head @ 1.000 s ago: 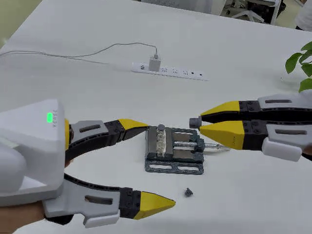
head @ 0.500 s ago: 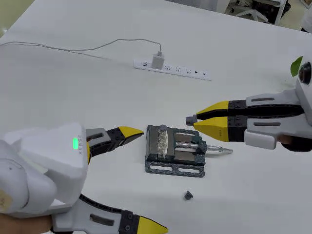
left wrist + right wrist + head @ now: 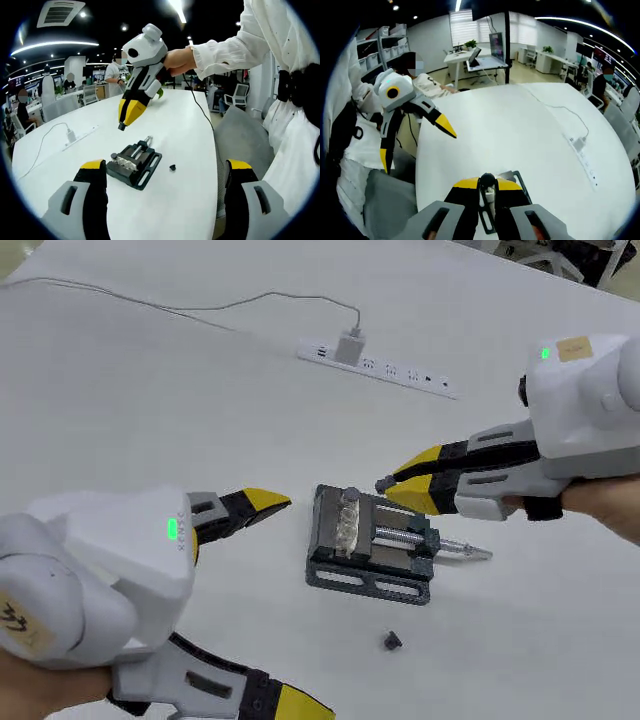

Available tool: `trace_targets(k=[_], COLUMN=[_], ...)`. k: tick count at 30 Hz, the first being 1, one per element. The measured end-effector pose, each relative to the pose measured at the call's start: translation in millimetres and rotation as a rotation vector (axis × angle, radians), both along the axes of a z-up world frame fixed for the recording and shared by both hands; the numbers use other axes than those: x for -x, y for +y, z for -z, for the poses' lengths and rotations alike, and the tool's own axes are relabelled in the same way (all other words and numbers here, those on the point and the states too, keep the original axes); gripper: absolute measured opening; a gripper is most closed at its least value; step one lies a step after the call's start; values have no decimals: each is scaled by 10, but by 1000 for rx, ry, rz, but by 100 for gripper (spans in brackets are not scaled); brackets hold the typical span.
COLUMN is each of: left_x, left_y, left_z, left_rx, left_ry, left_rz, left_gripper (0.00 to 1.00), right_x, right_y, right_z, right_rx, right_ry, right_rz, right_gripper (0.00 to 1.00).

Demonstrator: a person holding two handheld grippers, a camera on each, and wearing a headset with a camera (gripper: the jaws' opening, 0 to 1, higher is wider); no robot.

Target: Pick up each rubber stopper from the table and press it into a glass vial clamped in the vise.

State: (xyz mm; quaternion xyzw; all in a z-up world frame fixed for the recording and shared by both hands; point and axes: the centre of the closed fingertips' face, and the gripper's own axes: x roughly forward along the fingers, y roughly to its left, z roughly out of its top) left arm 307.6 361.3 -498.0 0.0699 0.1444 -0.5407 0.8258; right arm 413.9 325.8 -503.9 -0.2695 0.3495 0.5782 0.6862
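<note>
My right tool (image 3: 388,486) is pinched shut on a small dark grey rubber stopper (image 3: 486,179), held above the black metal vise (image 3: 370,582) and clear of the clamped clear glass vials (image 3: 347,530). The far vial looks already capped, though I can't be sure. My left tool (image 3: 165,167) gapes wide and is empty. A second dark rubber stopper (image 3: 391,641) lies on the white worktop (image 3: 200,390) near the vise, not yet picked up.
</note>
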Motion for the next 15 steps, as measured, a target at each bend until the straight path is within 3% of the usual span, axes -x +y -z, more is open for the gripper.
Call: trace_targets(k=[8, 15], left_x=[-1, 17], left_y=[12, 5], left_z=[93, 147], left_rx=[-4, 1], left_ry=[13, 26], left_rz=[-3, 1], left_gripper=[99, 99], right_x=[-118, -191], right_y=[6, 34], right_z=[431, 660], right_rx=[164, 238], right_ry=[1, 13], right_rz=[-74, -114], right_gripper=[5, 5])
